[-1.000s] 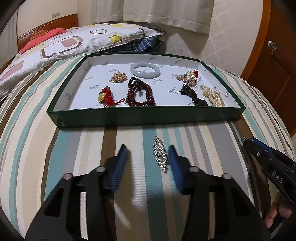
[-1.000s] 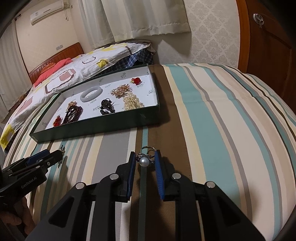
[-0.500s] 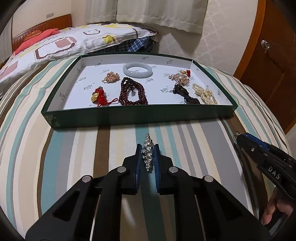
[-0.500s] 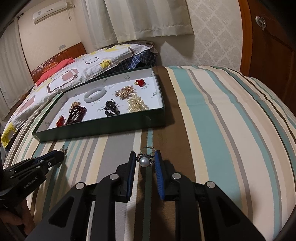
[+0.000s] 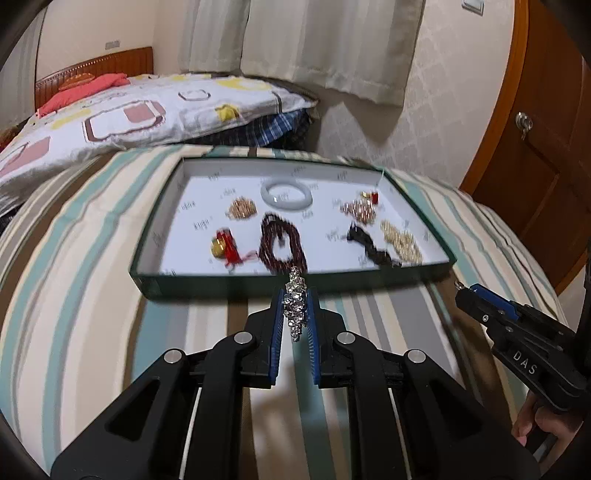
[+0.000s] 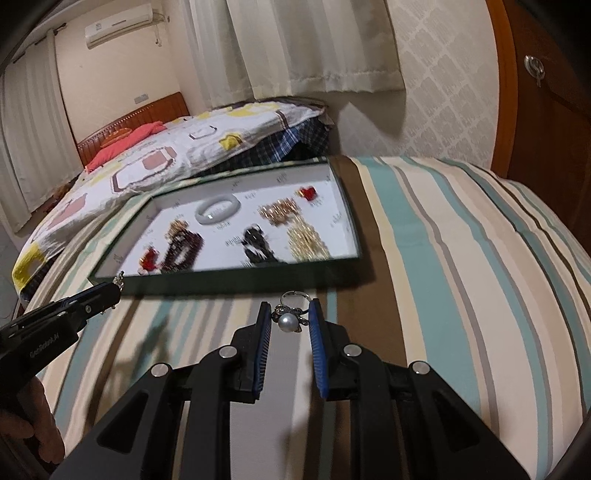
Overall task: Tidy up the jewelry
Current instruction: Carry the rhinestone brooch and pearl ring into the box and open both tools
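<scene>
Already the left gripper [image 5: 295, 317] pinches the limp, light rhinestone piece [image 5: 295, 304] by its middle, lifted before the tray [image 5: 221, 286]; the right gripper [image 6: 290, 321] clasps the pearl ring [image 6: 289, 320], small and slippery.

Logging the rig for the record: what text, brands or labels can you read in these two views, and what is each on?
"DAS": white letters on the black body of the right hand-held gripper, seen from the left wrist view.
Body of the left hand-held gripper, in the right wrist view: a white word, too blurred to read.
White lining of the green tray: small repeated dark logos, too blurred to read.
Air conditioner on the wall: a small mark, unreadable.
</scene>
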`<state>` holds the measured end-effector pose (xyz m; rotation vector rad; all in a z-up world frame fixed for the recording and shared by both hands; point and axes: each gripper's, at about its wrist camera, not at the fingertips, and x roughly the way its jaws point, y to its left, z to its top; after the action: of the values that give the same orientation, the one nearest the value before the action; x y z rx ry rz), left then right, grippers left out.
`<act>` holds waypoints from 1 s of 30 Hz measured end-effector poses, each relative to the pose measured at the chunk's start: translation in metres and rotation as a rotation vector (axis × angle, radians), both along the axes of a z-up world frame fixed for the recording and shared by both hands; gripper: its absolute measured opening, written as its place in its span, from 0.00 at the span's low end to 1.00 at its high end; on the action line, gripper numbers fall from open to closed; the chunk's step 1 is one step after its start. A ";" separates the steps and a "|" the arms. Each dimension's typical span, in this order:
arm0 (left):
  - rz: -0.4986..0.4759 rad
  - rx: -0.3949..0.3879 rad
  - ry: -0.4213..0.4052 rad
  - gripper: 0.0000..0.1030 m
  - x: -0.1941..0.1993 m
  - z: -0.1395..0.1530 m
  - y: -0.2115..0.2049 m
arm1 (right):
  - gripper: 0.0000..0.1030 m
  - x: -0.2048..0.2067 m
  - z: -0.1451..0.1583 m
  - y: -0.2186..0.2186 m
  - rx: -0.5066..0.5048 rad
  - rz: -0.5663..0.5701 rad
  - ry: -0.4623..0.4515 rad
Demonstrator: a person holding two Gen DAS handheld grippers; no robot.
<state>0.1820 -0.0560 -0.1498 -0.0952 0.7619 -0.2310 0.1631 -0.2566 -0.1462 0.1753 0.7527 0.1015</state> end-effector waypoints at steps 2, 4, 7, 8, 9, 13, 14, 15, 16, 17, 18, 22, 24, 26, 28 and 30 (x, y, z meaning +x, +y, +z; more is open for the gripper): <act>0.008 -0.007 -0.015 0.12 0.001 0.007 0.004 | 0.21 0.003 0.007 0.003 0.004 0.012 -0.018; 0.020 -0.012 -0.036 0.12 0.004 0.015 0.008 | 0.21 0.007 0.015 0.007 0.002 0.024 -0.038; 0.044 -0.019 -0.068 0.12 0.009 0.027 0.015 | 0.21 0.015 0.027 0.016 -0.005 0.045 -0.071; 0.054 -0.023 -0.079 0.12 0.011 0.032 0.019 | 0.21 0.018 0.032 0.019 -0.007 0.053 -0.085; 0.061 -0.025 -0.085 0.12 0.013 0.035 0.021 | 0.21 0.021 0.036 0.022 -0.008 0.059 -0.097; 0.089 -0.032 -0.113 0.12 0.021 0.046 0.031 | 0.21 0.031 0.050 0.030 -0.014 0.081 -0.142; 0.095 -0.033 -0.120 0.12 0.023 0.048 0.033 | 0.21 0.034 0.054 0.032 -0.016 0.087 -0.154; 0.100 -0.032 -0.127 0.12 0.026 0.051 0.035 | 0.21 0.037 0.058 0.034 -0.016 0.094 -0.166; 0.105 -0.031 -0.135 0.12 0.028 0.054 0.037 | 0.21 0.041 0.062 0.036 -0.018 0.100 -0.177; 0.109 -0.030 -0.142 0.12 0.030 0.056 0.038 | 0.21 0.043 0.064 0.039 -0.019 0.105 -0.185; 0.113 -0.029 -0.150 0.12 0.033 0.058 0.040 | 0.21 0.046 0.065 0.041 -0.020 0.109 -0.192; 0.119 -0.009 -0.181 0.12 0.046 0.065 0.043 | 0.21 0.062 0.072 0.048 -0.024 0.125 -0.219; 0.120 -0.004 -0.186 0.12 0.056 0.065 0.043 | 0.21 0.071 0.073 0.052 -0.023 0.132 -0.226; 0.123 -0.001 -0.182 0.12 0.067 0.062 0.043 | 0.21 0.084 0.068 0.056 -0.024 0.139 -0.222; 0.121 0.004 -0.156 0.12 0.082 0.052 0.042 | 0.21 0.093 0.061 0.059 -0.023 0.142 -0.208; 0.120 0.015 -0.130 0.12 0.094 0.041 0.041 | 0.21 0.103 0.049 0.063 -0.030 0.148 -0.185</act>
<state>0.2759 -0.0148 -0.1087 -0.1103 0.6259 -0.1159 0.2666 -0.1937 -0.0974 0.0802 0.5815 0.2442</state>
